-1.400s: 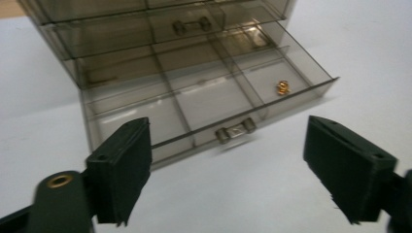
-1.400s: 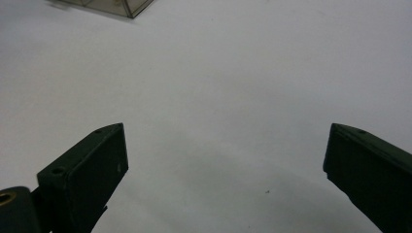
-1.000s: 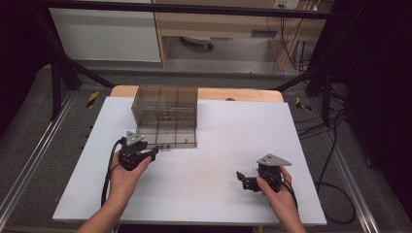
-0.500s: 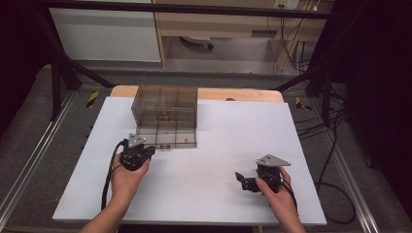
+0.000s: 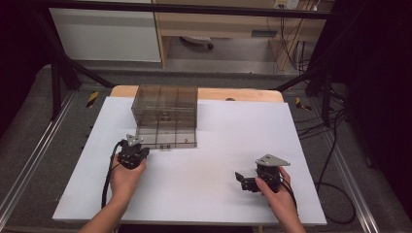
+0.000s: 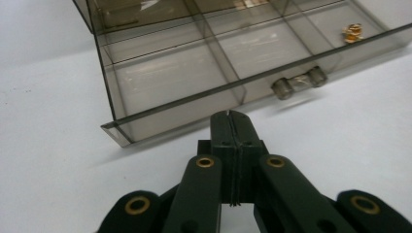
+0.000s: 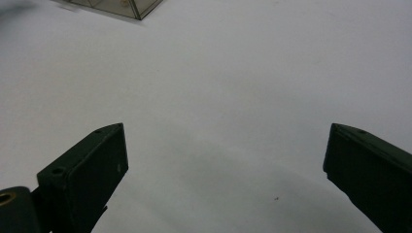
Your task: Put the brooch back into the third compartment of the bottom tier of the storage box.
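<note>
In the high view, a smoky clear plastic organizer box [image 5: 165,115] sits on the white desk [image 5: 204,194] toward its far left. It is nearly square, with one drawer front facing the person and its far edge toward the wooden strip at the back. The left tongs [image 5: 135,148] lie just beside the near left corner of the box, pointing at it. The right tongs [image 5: 241,177] are well apart from the box, low over the near right part of the desk, pointing left.

In the left gripper view, the left tongs [image 6: 230,116] are pressed together with nothing between them, having just been closing. Their tips sit just short of the front wall of a pulled-out drawer [image 6: 233,73], whose long axis runs from lower left to upper right. The drawer is split into compartments; a small gold piece [image 6: 351,32] lies in the far right one. A clear knob [image 6: 297,83] juts from the front wall, right of the tips.

In the right gripper view, the right tongs [image 7: 223,150] stand wide apart, gripping nothing, above bare desk. A corner of the box [image 7: 131,7] shows far off at upper left.
</note>
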The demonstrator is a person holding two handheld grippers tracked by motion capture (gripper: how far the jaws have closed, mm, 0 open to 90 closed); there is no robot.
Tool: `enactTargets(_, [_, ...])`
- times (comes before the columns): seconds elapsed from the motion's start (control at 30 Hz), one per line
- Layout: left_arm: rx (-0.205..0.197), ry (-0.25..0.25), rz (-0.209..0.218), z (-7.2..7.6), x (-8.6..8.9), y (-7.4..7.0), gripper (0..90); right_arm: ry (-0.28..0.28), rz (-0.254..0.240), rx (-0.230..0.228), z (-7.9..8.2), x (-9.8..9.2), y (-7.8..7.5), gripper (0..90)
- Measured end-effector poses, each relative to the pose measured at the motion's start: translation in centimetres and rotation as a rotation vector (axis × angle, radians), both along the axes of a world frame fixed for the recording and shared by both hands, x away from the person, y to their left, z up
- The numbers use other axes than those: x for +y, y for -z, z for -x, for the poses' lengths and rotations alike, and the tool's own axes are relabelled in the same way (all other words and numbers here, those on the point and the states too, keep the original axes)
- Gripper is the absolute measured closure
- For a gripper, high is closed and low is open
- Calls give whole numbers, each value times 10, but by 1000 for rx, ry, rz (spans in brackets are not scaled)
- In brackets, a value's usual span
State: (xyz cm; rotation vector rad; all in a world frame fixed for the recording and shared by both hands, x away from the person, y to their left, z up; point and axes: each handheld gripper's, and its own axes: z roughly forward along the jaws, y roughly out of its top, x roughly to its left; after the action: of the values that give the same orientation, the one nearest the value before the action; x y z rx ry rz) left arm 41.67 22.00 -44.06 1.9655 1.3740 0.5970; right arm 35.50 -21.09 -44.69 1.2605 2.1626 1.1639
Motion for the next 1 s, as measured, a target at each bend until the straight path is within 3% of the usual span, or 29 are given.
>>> enactTargets(0.17, [20, -6, -21, -6, -3, 5, 900, -1, -1, 0, 0, 0, 0, 30])
enactTargets(1.0, [19, 2, 14, -18, -12, 10, 900, -8, -6, 17, 0, 1, 1, 30])
